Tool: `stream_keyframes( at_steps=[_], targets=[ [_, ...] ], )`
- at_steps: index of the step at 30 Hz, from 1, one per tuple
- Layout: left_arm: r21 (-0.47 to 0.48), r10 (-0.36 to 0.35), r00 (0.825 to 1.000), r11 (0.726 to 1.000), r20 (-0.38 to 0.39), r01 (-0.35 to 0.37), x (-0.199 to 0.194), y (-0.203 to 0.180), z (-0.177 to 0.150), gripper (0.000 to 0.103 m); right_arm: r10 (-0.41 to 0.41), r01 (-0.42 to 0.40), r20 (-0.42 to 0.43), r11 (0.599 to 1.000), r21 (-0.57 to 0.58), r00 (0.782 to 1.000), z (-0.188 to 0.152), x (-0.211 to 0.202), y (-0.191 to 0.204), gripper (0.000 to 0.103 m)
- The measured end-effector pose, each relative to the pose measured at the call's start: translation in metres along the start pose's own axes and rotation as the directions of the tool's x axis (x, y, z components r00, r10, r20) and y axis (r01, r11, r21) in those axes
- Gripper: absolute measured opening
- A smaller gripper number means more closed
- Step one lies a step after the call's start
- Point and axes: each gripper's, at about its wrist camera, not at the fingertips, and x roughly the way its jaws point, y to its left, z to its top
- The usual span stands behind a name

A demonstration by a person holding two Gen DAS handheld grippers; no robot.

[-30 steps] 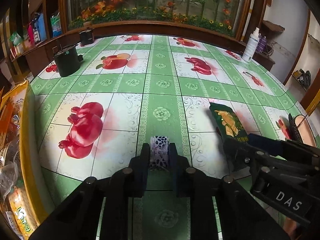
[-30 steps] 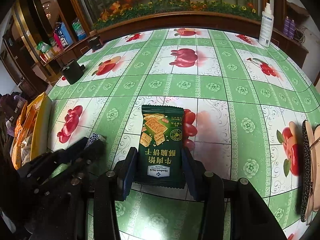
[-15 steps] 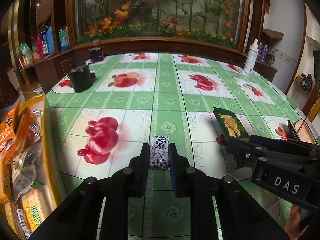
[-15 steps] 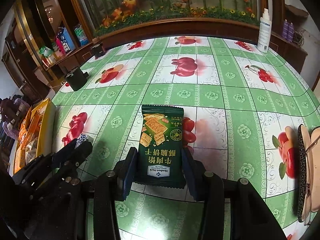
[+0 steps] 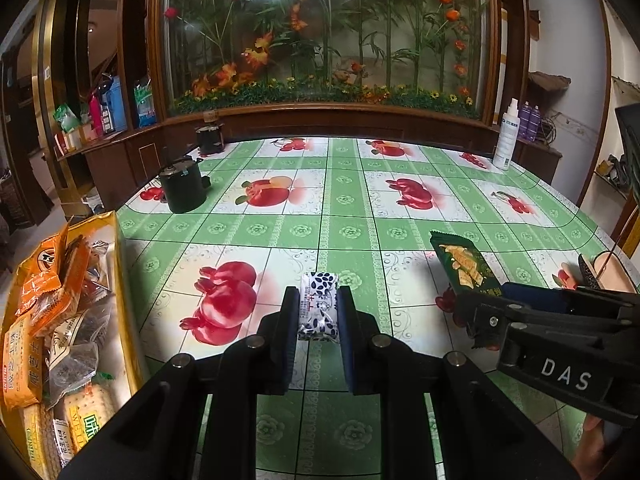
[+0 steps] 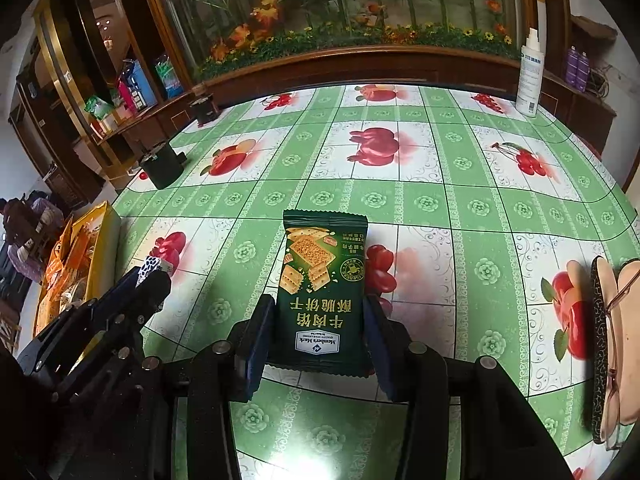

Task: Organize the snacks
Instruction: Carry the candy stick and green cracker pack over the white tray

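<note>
Snacks fill both our tools. From the left wrist view, our left tool [image 5: 318, 316] pinches a small white packet with dark blue spots [image 5: 319, 306] across its narrow width, the packet standing out ahead of the fingertips and, as far as we can tell, lifted off the bench [image 5: 348, 208]. Off to the tool's left sits the yellow box [image 5: 120, 280] already crowded with orange and clear wrappers; we judge it the collecting place, which is why we hold the packet clear, ready to carry. To the tool's right, the right tool [image 5: 480, 312] shows side-on with its green packet.

From the right wrist view, our right tool [image 6: 316, 332] is closed on the lower half of a dark green cracker packet [image 6: 324, 276], one finger on each long edge, so the flat pack lies level and its print stays unbent. Beyond the tool's left, the left tool [image 6: 154, 276] and the box [image 6: 105, 248] appear. Glasses [image 6: 616, 344] lie at the tool's right.
</note>
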Motion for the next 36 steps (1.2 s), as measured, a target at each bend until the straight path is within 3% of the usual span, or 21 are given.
stream_keyframes(
  at_steps=[23,36],
  targets=[
    [-0.007,0.037,0.998,0.999,0.059,-0.036,-0.016,0.002,0.003,0.018,0.018,-0.016,0.056,0.999,-0.043,0.998,0.000,-0.014,0.012,0.048],
    [-0.037,0.064,0.991,0.998,0.119,-0.060,-0.065,0.013,-0.009,0.018,0.084,-0.077,0.102,0.994,-0.078,0.991,-0.003,-0.031,0.032,0.048]
  ],
)
